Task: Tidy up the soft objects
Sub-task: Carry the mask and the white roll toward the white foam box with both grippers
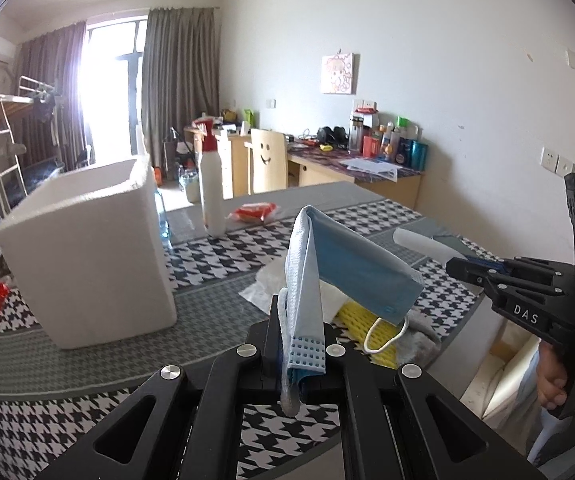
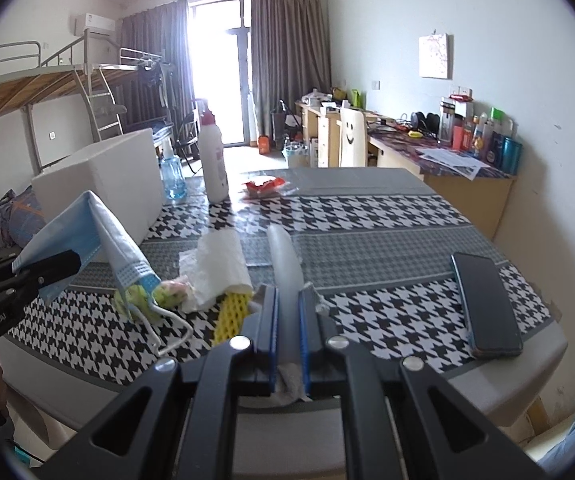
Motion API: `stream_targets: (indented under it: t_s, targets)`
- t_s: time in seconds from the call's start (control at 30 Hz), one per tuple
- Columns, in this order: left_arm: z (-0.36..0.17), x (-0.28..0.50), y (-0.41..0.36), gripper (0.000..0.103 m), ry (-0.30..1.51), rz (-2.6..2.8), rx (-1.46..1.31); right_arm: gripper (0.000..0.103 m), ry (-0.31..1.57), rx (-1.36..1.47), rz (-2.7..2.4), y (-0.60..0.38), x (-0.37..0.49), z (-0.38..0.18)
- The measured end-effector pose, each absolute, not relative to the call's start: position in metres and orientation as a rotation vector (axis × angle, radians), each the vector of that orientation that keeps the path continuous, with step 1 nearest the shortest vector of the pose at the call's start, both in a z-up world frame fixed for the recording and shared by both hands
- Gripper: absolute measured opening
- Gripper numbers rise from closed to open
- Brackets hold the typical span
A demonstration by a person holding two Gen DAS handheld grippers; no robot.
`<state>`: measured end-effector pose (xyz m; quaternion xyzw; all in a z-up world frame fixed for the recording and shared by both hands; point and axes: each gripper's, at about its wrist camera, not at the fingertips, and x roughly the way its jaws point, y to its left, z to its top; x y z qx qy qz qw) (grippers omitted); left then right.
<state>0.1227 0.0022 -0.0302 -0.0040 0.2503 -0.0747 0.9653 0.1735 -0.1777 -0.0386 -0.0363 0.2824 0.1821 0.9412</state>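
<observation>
Your left hand-held gripper (image 1: 303, 354) is clamped on a blue face mask (image 1: 343, 268), which is held clear of the counter (image 1: 215, 260) with one ear loop dangling. Your right hand-held gripper (image 2: 287, 320) is closed on a pale, translucent soft piece (image 2: 285, 264), likely foam or plastic wrap. By my reading, both items are picked but neither is stowed; the white foam box (image 1: 87, 256), the probable destination, stands to the left and its interior cannot be seen. Still loose on the counter: a white tissue (image 2: 215, 268), yellow foam netting (image 2: 229, 316) and a small floral cloth (image 2: 171, 294). The counter carries a houndstooth-and-grey cover, a spray bottle (image 2: 213, 160) and a phone (image 2: 487, 304). Beyond are a bunk bed, a cluttered desk and a curtained balcony door.
</observation>
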Motion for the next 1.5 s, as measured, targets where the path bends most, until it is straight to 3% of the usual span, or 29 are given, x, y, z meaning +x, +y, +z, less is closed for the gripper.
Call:
stream_targets:
  t_s: [1.5]
  targets:
    - [0.036,0.158,0.038,0.005,0.376,0.004,0.006,0.012,0.420,-0.105,0.475,-0.122,0.195,0.023]
